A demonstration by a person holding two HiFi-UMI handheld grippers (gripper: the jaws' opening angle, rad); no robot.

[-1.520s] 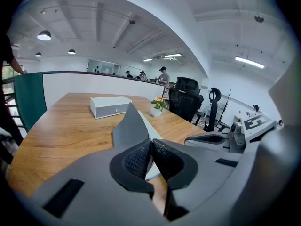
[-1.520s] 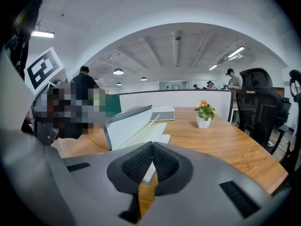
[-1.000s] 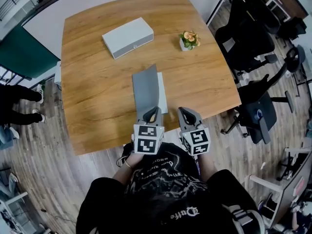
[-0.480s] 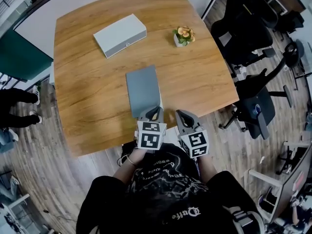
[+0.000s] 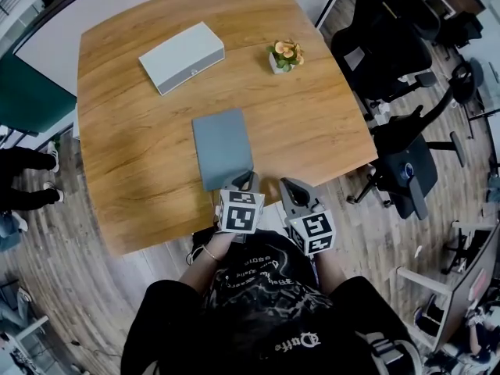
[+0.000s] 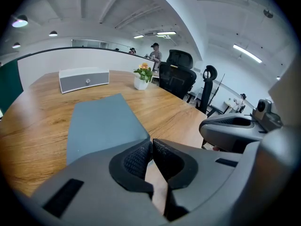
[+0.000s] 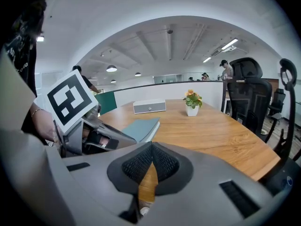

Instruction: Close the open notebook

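The notebook (image 5: 223, 147) lies shut and flat on the wooden table (image 5: 312, 116), its grey-blue cover up. In the left gripper view the notebook (image 6: 101, 126) runs away from the jaws, and its near right corner meets their tips. My left gripper (image 5: 246, 180) (image 6: 150, 142) is shut, its pads pinching that corner of the cover. My right gripper (image 5: 287, 186) (image 7: 151, 149) hangs just right of it over the table's near edge, shut and with nothing in it. The right gripper view shows the notebook (image 7: 141, 128) beyond the left gripper's marker cube (image 7: 70, 100).
A white box (image 5: 181, 56) lies at the far left of the table. A small flower pot (image 5: 283, 55) stands at the far right. Black office chairs (image 5: 391, 53) crowd the table's right side. A person's legs (image 5: 23, 178) show at the far left.
The raised cover has come down flat, so the notebook has gone from part open to shut. My left gripper sank with it. The right gripper barely moved.
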